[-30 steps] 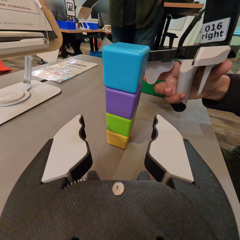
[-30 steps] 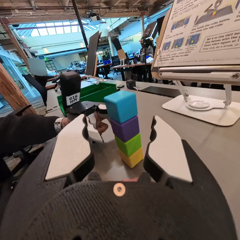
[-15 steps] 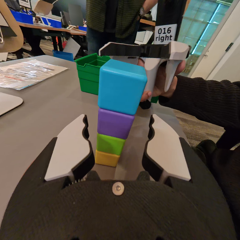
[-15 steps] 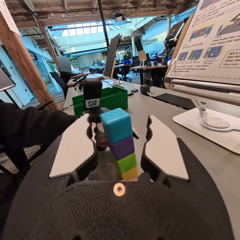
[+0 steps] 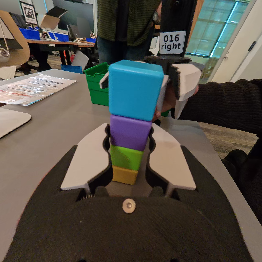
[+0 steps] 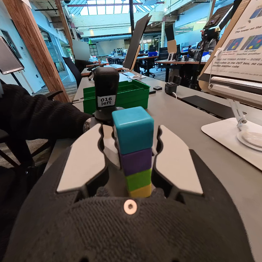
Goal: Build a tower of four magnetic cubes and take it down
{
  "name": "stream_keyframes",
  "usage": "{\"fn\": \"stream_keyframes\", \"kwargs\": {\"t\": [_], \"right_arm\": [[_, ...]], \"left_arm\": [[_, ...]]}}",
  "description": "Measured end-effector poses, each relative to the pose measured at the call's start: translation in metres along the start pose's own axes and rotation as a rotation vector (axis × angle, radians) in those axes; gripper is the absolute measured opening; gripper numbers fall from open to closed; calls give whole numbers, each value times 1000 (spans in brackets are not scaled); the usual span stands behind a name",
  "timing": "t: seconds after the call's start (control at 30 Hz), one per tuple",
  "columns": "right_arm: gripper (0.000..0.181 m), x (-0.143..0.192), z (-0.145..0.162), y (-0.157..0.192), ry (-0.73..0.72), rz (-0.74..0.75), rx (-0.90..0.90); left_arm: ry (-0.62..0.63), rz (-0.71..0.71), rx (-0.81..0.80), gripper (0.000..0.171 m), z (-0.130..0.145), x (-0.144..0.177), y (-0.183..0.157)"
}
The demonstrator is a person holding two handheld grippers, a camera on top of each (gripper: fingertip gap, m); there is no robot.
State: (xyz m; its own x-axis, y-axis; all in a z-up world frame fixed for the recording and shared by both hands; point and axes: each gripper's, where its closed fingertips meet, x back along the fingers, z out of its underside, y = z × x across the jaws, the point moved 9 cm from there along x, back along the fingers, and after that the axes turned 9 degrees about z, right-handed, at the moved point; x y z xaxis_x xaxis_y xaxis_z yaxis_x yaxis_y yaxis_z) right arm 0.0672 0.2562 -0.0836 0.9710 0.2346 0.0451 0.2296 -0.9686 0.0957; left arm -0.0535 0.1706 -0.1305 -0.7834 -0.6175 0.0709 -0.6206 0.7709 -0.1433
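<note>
A tower of four cubes stands on the grey table (image 5: 56, 127): blue cube (image 5: 134, 90) on top, then purple cube (image 5: 129, 131), green cube (image 5: 126, 157) and yellow cube (image 5: 124, 177) at the bottom. My left gripper (image 5: 129, 127) is shut on the purple cube, one finger against each side. My right gripper (image 6: 129, 127) is open around the blue cube (image 6: 134, 133) from the opposite side, with a small gap on each side. One of its fingers (image 5: 104, 83) shows beside the blue cube in the left wrist view.
A green bin (image 6: 131, 93) stands on the table behind the tower, also in the left wrist view (image 5: 97, 90). A document stand on a white base (image 6: 226, 136) is to one side. A laminated sheet (image 5: 32, 87) lies flat. A person (image 5: 124, 28) stands behind the table. Across from one pair of fingers to the other is roughly 5 cm.
Both grippers moved in on the tower from opposite sides. My left gripper closed onto the purple cube. My right gripper came level with the blue cube and narrowed slightly.
</note>
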Motion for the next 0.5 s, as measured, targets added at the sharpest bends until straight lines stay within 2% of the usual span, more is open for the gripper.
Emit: {"fn": "stream_keyframes", "kwargs": {"t": [0.17,0.5], "right_arm": [[54,-1,2,-4,-19,-7,21],[52,0,5,-10,-58,-31,3]], "left_arm": [[6,3,-10,50,0,0,0],[38,6,-17,50,-2,-1,1]]}}
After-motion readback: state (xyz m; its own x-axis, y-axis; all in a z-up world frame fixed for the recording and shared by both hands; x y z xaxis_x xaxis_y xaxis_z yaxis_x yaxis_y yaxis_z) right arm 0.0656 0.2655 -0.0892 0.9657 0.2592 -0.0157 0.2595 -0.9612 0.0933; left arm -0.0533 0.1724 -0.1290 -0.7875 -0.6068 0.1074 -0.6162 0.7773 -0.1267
